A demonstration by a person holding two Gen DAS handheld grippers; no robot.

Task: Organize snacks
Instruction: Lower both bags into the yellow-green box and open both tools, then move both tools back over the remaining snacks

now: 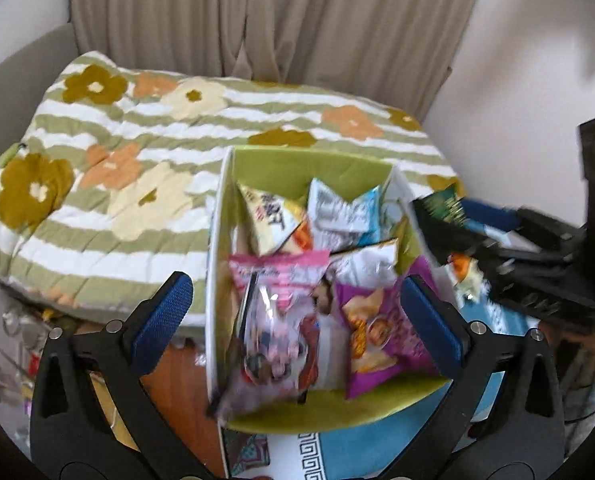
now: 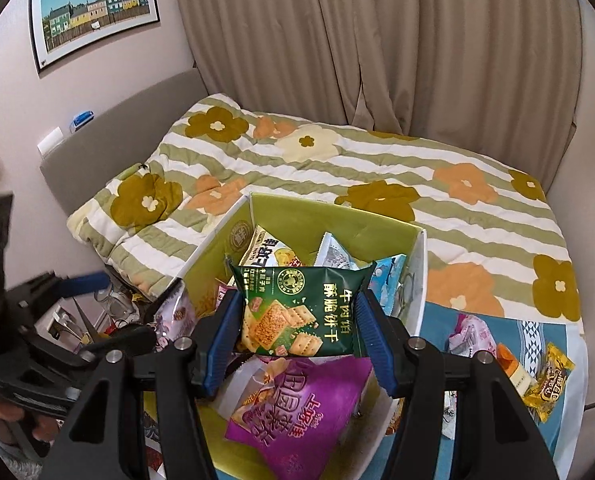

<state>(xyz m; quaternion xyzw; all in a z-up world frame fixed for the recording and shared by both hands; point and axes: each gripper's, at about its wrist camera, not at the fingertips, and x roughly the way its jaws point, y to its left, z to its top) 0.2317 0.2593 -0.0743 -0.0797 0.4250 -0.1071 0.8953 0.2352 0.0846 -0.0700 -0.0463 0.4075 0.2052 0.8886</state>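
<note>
A box with white walls and green lining (image 1: 216,248) stands at the foot of the bed, holding several snack packets. My left gripper (image 1: 297,316) hangs open and wide over its near end, fingers to either side. Below the gap a pink packet (image 1: 273,320) leans on the left wall beside a purple packet (image 1: 389,332). My right gripper (image 2: 297,320) is shut on a dark green cracker packet (image 2: 301,312), held above the box's (image 2: 421,280) middle. The green packet (image 1: 443,204) also shows at the box's right wall in the left wrist view.
A bed with a flowered, striped quilt (image 2: 337,168) lies behind the box, with beige curtains (image 2: 377,40) beyond. Loose snacks, among them a yellow packet (image 2: 549,380) and a pink-white one (image 2: 469,332), lie on the blue cloth to the right. Clutter (image 1: 17,352) fills the floor at the left.
</note>
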